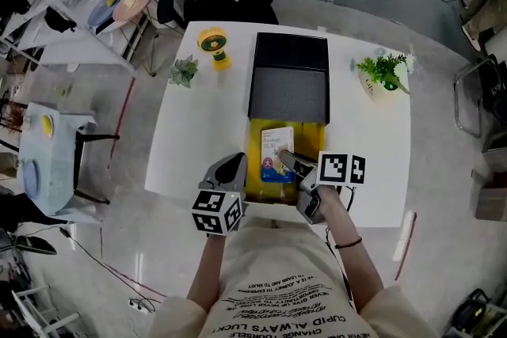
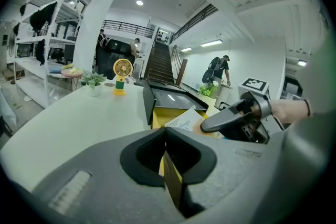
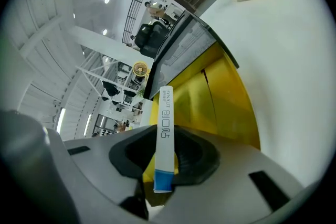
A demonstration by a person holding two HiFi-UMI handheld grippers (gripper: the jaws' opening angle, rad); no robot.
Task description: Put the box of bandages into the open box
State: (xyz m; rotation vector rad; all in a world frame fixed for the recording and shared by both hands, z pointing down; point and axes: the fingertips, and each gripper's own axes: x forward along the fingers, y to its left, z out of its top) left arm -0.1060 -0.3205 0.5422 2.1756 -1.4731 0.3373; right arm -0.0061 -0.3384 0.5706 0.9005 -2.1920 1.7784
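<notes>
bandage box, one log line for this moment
right tongs: shut on white-and-blue cardboard bandage box | held over yellow-lined open box | left tongs: shut on that box's wall

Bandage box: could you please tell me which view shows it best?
The head view: the bandage box shows its printed face. The right gripper view gives only its narrow edge, clamped in the right gripper; the left gripper view glimpses one corner.

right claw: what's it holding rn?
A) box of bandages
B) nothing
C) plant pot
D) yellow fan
A: the right claw is clamped on the thin edge of the box of bandages, with the yellow inside of the open box just beyond it.
</notes>
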